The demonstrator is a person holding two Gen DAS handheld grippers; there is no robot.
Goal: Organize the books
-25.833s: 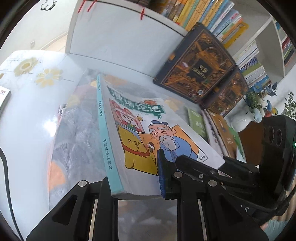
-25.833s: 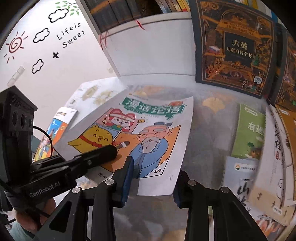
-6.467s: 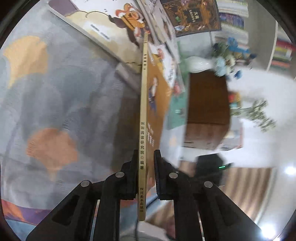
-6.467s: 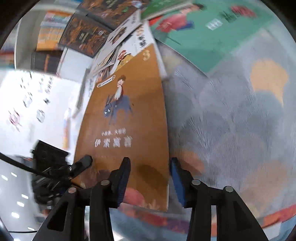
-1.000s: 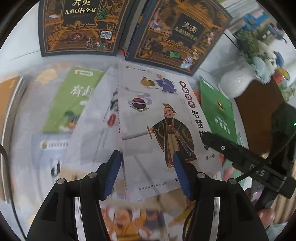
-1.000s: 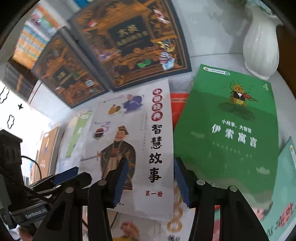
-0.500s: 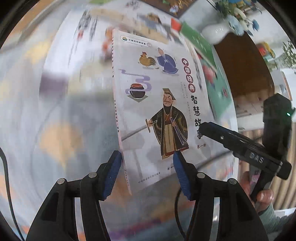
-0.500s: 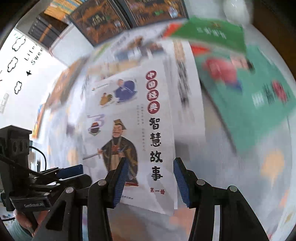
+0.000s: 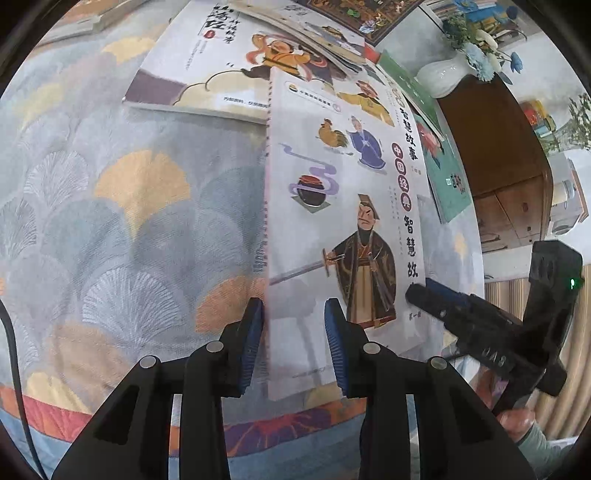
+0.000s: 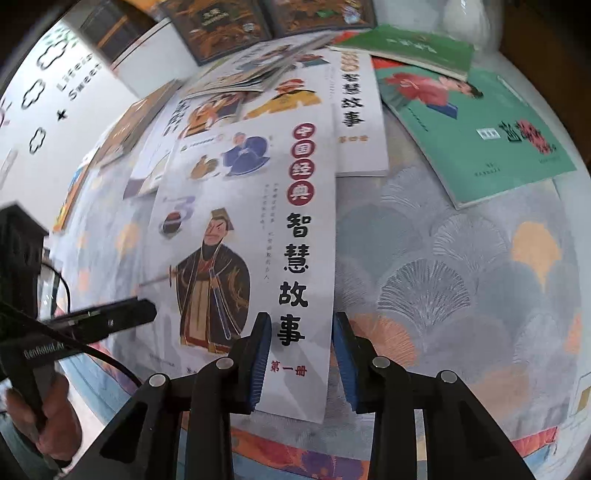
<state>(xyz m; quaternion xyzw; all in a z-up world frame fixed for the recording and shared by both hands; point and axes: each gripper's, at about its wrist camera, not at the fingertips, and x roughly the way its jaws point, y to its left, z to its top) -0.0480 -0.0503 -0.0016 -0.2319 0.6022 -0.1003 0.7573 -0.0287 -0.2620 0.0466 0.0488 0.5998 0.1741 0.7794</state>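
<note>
A thin white storybook with a robed swordsman on its cover lies over the patterned cloth, apart from the other books. My left gripper straddles the book's spine edge near its bottom corner, one pad beside the spine and one over the cover. Its jaws are closing, with a gap still showing. My right gripper straddles the opposite long edge of the same book, also closing with a gap. Each gripper appears in the other's view: the right gripper, the left gripper.
Further back lie a monkey-figure book, a second white volume, green books and dark ornate books. A white vase stands by a wooden cabinet. The cloth's front edge is close below.
The white book has come off the pile onto open cloth together with both grippers. Both pairs of jaws have narrowed around its edges, and the blur has gone.
</note>
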